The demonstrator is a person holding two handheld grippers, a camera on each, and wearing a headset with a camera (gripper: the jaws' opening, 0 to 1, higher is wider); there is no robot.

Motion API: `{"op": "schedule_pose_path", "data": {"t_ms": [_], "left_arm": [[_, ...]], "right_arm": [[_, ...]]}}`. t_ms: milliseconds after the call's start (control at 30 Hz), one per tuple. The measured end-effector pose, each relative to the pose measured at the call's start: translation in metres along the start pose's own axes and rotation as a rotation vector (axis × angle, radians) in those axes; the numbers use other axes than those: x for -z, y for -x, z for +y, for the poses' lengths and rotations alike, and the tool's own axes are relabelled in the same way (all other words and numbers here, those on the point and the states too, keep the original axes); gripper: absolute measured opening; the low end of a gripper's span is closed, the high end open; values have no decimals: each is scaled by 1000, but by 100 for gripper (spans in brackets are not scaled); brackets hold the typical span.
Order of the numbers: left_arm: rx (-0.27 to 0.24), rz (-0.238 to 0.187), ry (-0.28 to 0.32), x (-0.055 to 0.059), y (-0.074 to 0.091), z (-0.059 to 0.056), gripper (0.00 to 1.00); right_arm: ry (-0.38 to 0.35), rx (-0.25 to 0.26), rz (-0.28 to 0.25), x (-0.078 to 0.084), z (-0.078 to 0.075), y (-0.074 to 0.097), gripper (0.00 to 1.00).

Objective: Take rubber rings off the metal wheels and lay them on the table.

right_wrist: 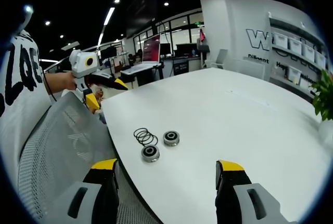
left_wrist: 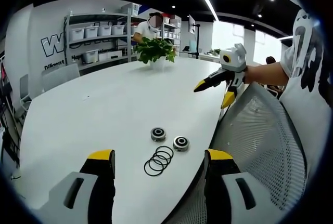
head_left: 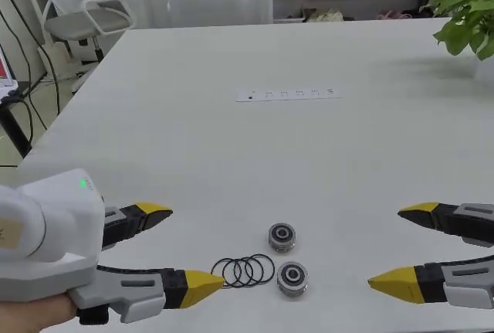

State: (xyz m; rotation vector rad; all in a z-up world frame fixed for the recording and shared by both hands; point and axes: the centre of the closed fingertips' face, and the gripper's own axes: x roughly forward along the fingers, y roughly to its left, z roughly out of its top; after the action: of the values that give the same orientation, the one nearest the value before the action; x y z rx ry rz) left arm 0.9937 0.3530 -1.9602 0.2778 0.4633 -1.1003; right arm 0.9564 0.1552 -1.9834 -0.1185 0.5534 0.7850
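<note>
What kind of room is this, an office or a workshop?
Most likely an open-plan office or lab meeting area. A long white table has a swivel chair beside it, shelves of storage bins line the wall, and a potted plant stands on the table.

Head view looks down from above; both gripper views face inward (from opposite sides), sharing wheels (left_wrist: 181,143).

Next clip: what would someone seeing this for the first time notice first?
A loose cluster of thin black rubber rings lies near the front edge of the white table, beside two small round metal wheels. The yellow-tipped left gripper and right gripper flank them, both open and holding nothing. A leafy green plant sits at the far right.
</note>
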Motion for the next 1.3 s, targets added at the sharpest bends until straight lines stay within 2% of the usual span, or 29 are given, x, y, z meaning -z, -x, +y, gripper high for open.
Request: {"op": "schedule_pose_path", "data": {"t_ms": [367, 1300], "left_arm": [[3, 5, 4, 3, 0, -2, 68], [6, 6, 2, 1, 1, -3, 67]], "right_arm": [[-5, -3, 4, 4, 0, -1, 74], [-8, 0, 13, 9, 0, -1, 74]]}}
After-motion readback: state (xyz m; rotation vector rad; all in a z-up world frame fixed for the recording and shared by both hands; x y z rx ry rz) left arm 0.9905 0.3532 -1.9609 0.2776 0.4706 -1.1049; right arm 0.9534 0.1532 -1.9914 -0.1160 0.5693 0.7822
